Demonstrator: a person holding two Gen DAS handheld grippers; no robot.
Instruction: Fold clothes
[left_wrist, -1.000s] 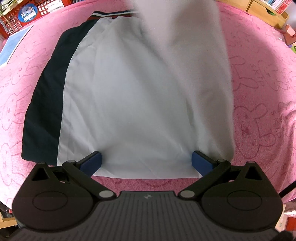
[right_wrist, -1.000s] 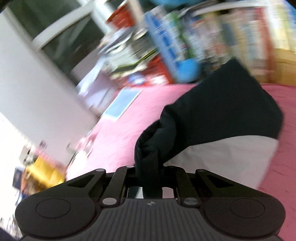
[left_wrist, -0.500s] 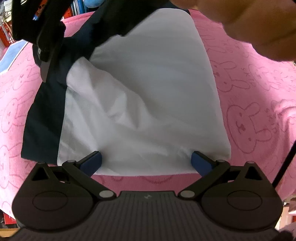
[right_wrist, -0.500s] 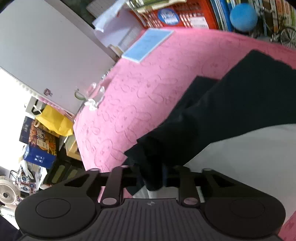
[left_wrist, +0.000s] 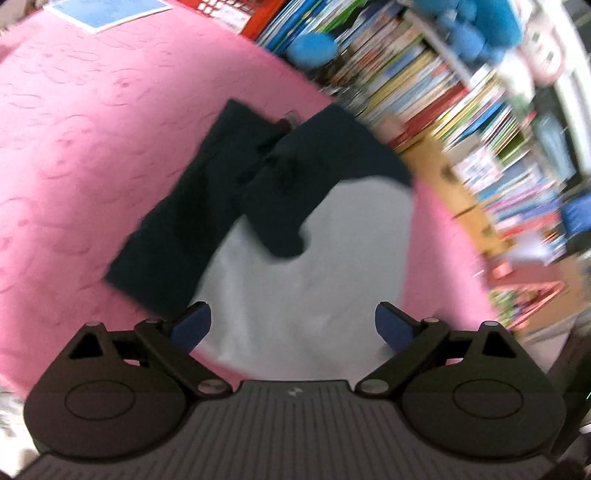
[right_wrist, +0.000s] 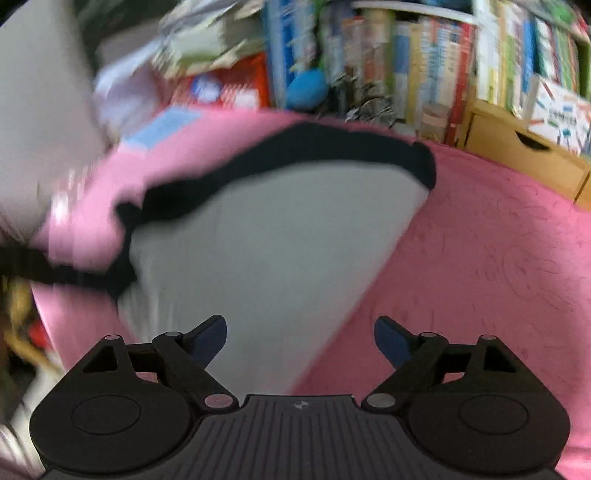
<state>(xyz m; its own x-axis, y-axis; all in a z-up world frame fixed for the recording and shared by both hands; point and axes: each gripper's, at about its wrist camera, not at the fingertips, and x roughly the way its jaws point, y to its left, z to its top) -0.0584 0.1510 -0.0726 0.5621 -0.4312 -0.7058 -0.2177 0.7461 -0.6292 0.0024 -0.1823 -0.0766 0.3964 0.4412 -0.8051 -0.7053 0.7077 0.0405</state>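
Observation:
A white garment with dark navy sleeves (left_wrist: 310, 266) lies on the pink bunny-print cloth (left_wrist: 74, 147). One navy sleeve (left_wrist: 295, 184) is folded across its white body; the other navy part (left_wrist: 192, 206) lies flat on the left. My left gripper (left_wrist: 293, 325) hovers open over the garment's near edge, nothing between its blue pads. In the right wrist view the garment (right_wrist: 273, 251) spreads ahead, its navy edge (right_wrist: 295, 151) at the far side. My right gripper (right_wrist: 300, 338) has its jaws opening wide, with no cloth between the pads. Both views are blurred.
A bookshelf packed with books (right_wrist: 424, 66) stands behind the table, with a blue ball (right_wrist: 306, 88) and a red crate (right_wrist: 229, 88). A wooden drawer unit (right_wrist: 517, 151) sits at the right. A blue sheet of paper (left_wrist: 107, 11) lies on the cloth's far left.
My right gripper let go of the navy sleeve, which now lies folded over the white body. Its jaws went from shut to wide open. Both cameras swung to new angles.

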